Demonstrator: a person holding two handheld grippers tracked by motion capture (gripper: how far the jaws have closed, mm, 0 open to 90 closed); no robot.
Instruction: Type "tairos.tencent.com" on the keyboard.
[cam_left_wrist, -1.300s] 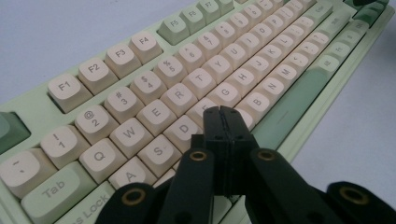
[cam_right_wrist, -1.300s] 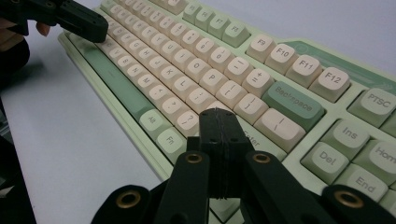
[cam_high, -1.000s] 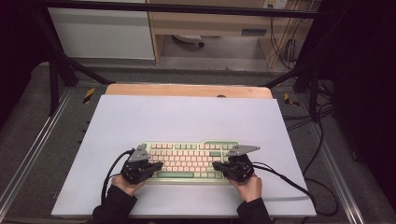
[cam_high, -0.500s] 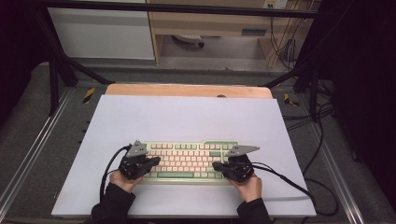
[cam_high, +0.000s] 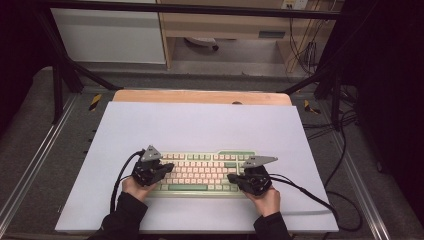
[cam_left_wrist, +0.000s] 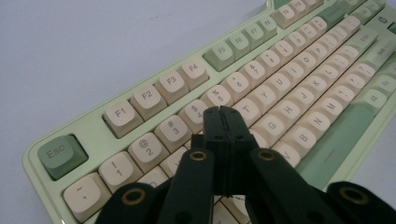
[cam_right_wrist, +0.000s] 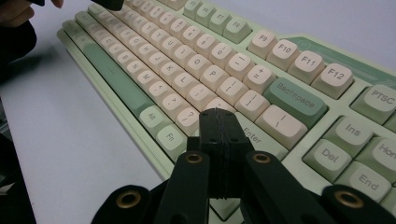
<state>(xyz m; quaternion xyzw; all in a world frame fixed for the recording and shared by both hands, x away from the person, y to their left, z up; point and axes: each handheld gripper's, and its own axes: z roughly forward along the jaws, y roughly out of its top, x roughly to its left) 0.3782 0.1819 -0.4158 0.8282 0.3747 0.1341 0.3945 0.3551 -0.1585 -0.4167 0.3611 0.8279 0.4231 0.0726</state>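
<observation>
Both tongs, left (cam_left_wrist: 223, 112) and right (cam_right_wrist: 218, 113), are closed on nothing above the keyboard (cam_high: 200, 172) near the table's front edge. A wrong key could perhaps be pressed, since the keys are crowded together.

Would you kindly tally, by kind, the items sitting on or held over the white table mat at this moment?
Keyboards: 1, the green-and-cream keyboard
Grippers: 2, the left gripper and the right gripper, both shut over the keys
Mats: 1, the white mat
Total: 4
</observation>
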